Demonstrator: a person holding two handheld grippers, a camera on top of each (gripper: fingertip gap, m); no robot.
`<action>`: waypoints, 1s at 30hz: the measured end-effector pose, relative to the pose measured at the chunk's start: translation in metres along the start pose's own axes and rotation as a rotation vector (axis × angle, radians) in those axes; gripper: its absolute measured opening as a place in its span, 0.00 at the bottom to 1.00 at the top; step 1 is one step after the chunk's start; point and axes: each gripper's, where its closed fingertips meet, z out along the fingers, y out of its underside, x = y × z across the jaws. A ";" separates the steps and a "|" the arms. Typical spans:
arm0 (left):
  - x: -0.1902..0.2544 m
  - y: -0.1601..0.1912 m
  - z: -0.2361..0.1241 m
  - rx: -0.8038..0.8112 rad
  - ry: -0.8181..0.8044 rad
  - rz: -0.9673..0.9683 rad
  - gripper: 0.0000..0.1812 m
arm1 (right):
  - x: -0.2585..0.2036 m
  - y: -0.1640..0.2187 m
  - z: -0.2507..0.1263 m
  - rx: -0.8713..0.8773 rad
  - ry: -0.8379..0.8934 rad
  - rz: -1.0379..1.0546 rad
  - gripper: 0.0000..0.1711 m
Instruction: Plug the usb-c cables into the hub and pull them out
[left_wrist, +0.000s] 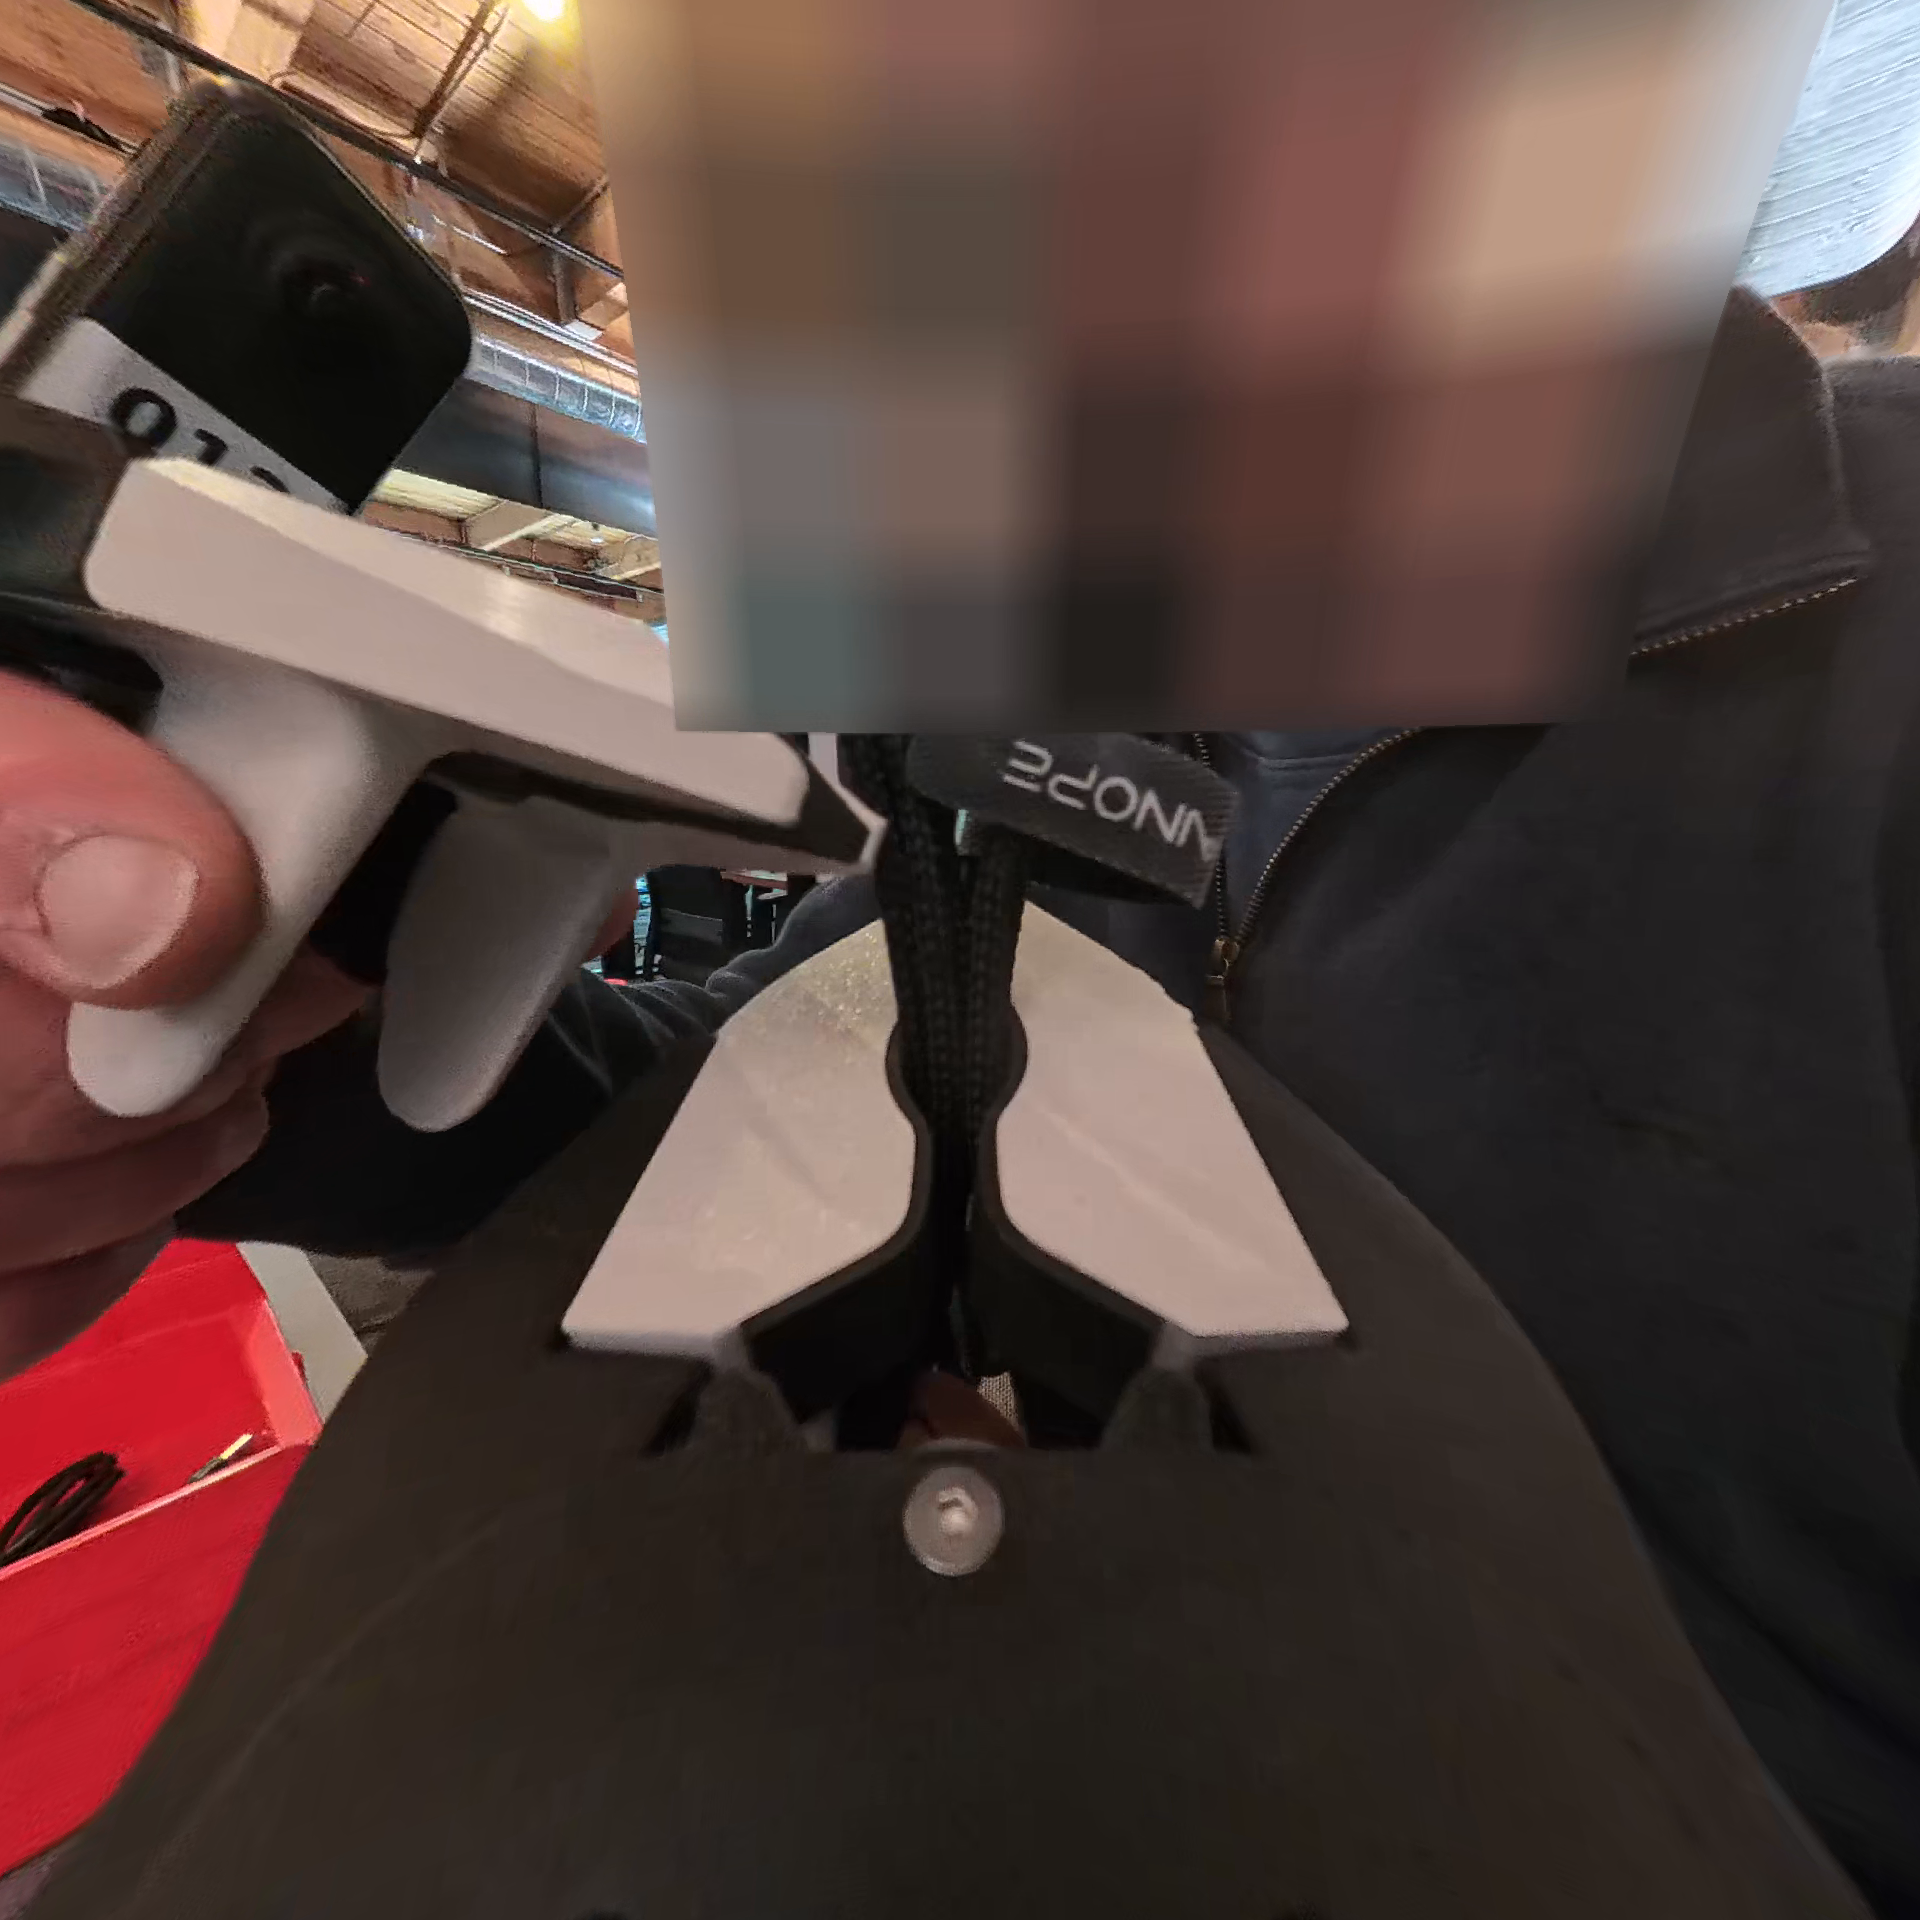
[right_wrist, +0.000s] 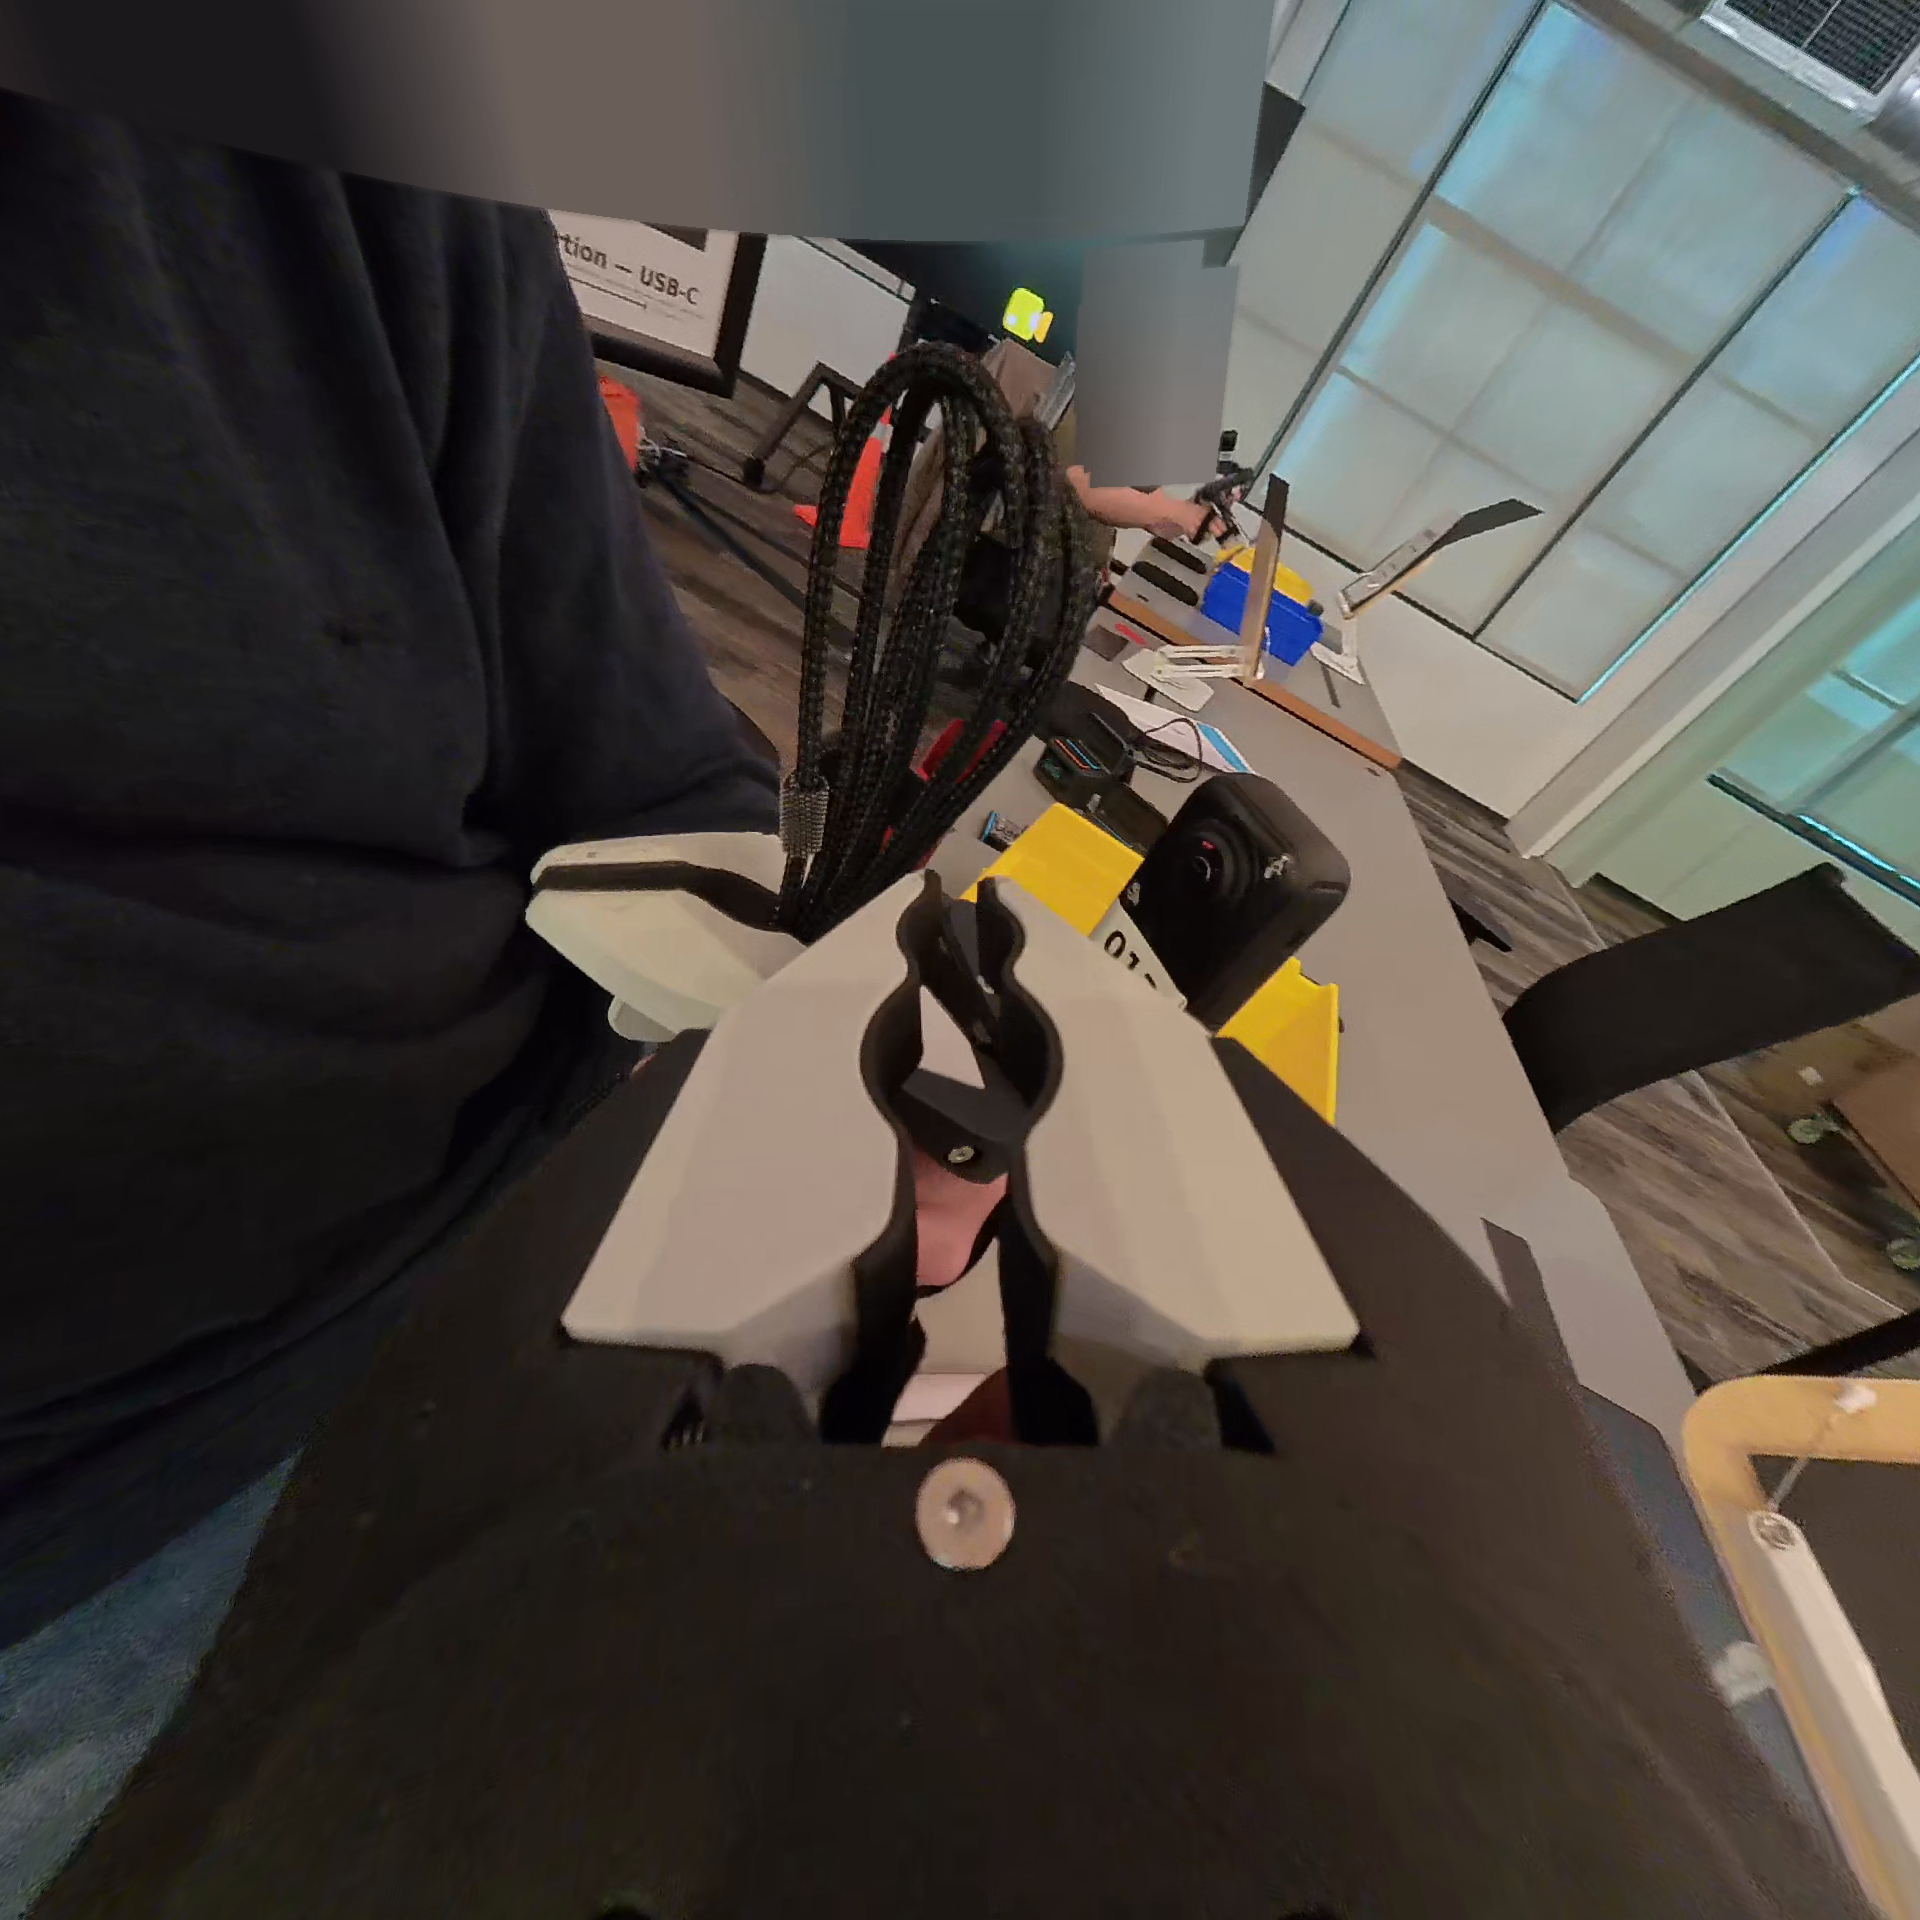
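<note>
A coiled bundle of black braided USB-C cable (left_wrist: 940, 935) is pinched between the pads of my left gripper (left_wrist: 956, 997), which is shut on it. A black strap (left_wrist: 1091, 810) wraps the bundle just past the fingertips. My right gripper (right_wrist: 961, 914) is shut, with a flat black strip, apparently that strap (right_wrist: 971, 966), between its tips. In the left wrist view the right gripper (left_wrist: 831, 821) comes in from the left, held by a hand, its tip touching the bundle. The cable loops (right_wrist: 914, 582) stand up beyond the left gripper's white finger (right_wrist: 644, 914). No hub is in view.
Both grippers are held up close to a person's dark jacket (left_wrist: 1558, 1039). A red bin (left_wrist: 135, 1558) with a cable lies low at the left. A yellow bin (right_wrist: 1070, 862), a blue bin (right_wrist: 1257, 603) and small devices sit on the grey table (right_wrist: 1403, 987). A wooden frame (right_wrist: 1766, 1455) is at the lower right. Spacing between my two grippers at the tips: around 7 centimetres.
</note>
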 end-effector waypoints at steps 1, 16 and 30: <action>0.000 0.001 0.000 0.003 0.005 -0.002 0.00 | -0.002 0.001 0.000 0.009 -0.012 0.011 0.01; 0.012 0.017 0.006 -0.002 0.126 -0.054 0.00 | -0.027 0.004 0.007 0.156 -0.297 0.233 0.03; 0.025 0.025 0.013 0.021 0.207 -0.083 0.00 | -0.042 -0.004 0.012 0.289 -0.341 0.260 0.02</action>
